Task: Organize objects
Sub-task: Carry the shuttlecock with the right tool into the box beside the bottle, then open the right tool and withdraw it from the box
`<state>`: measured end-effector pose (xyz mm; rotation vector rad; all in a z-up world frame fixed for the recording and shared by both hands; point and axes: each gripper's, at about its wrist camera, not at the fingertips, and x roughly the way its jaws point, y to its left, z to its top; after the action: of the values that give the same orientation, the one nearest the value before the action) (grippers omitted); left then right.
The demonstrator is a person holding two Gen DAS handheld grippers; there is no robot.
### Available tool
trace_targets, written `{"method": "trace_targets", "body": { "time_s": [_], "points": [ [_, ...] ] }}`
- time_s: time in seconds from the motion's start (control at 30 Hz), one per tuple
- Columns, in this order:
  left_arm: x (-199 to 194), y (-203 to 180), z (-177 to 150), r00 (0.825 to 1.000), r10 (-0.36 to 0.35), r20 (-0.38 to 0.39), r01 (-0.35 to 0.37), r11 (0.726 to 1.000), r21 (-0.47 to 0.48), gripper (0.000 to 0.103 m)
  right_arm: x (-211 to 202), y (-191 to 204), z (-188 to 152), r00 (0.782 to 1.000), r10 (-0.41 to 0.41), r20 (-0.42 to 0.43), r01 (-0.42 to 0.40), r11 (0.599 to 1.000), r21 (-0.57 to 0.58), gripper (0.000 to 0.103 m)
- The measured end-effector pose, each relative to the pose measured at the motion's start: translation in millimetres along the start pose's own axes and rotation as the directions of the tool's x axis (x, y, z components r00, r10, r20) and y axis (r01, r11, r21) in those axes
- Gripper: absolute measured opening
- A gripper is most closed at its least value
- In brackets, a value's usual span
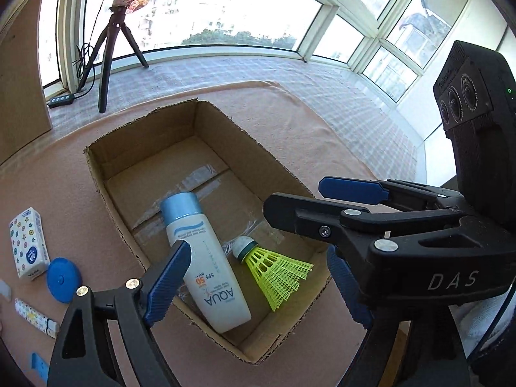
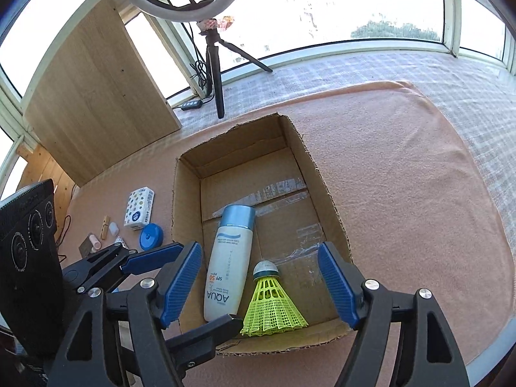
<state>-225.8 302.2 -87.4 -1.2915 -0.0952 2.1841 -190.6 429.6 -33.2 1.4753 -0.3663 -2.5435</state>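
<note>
- Both grippers over cardboard box [image 2: 325, 174], jaws apart, nothing held.
- Left gripper [image 1: 258, 277] w/ sunscreen bottle [image 1: 206, 258] below, long axis front-to-back.
- Right gripper [image 2: 261, 277] above shuttlecock [image 2: 272, 306]; remaining items, e.g. tissue pack [image 1: 27, 243], lie left, nearer left hand.

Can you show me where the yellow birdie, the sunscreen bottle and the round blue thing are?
Yellow birdie [image 2: 272, 306]: right wrist view, on its net skirt.
Sunscreen bottle [image 1: 201, 258]: left wrist view, on its white body.
Round blue thing [image 1: 63, 280]: left wrist view, on its flat top.
</note>
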Motion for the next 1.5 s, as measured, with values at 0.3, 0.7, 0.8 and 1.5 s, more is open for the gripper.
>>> {"method": "trace_targets", "body": {
  "time_s": [0.3,0.7,0.8,1.5],
  "points": [
    [-38.1,34.6,-34.3,0.998,0.062,-0.001,-0.062,0.996,-0.065,0.089,-1.1,26.9,-6.3,0.998,0.059,0.025,-0.058,0.998,-0.033,0.071],
    [-118.0,119.4,-102.6,0.978,0.211,0.005,-0.205,0.955,-0.214,0.089,12.7,81.2,-26.3,0.989,0.147,0.029,-0.144,0.986,-0.086,0.071],
    [-141.0,142.5,-122.5,0.968,0.252,0.009,-0.241,0.936,-0.255,0.089,19.2,93.3,-32.0,0.985,0.171,0.009,-0.17,0.981,-0.089,0.071],
    [-249.6,318.8,-255.6,0.92,0.389,-0.037,-0.331,0.725,-0.604,0.08,70.6,180.2,-93.8,0.931,0.277,-0.238,-0.307,0.946,-0.1,0.071]
  ]
}}
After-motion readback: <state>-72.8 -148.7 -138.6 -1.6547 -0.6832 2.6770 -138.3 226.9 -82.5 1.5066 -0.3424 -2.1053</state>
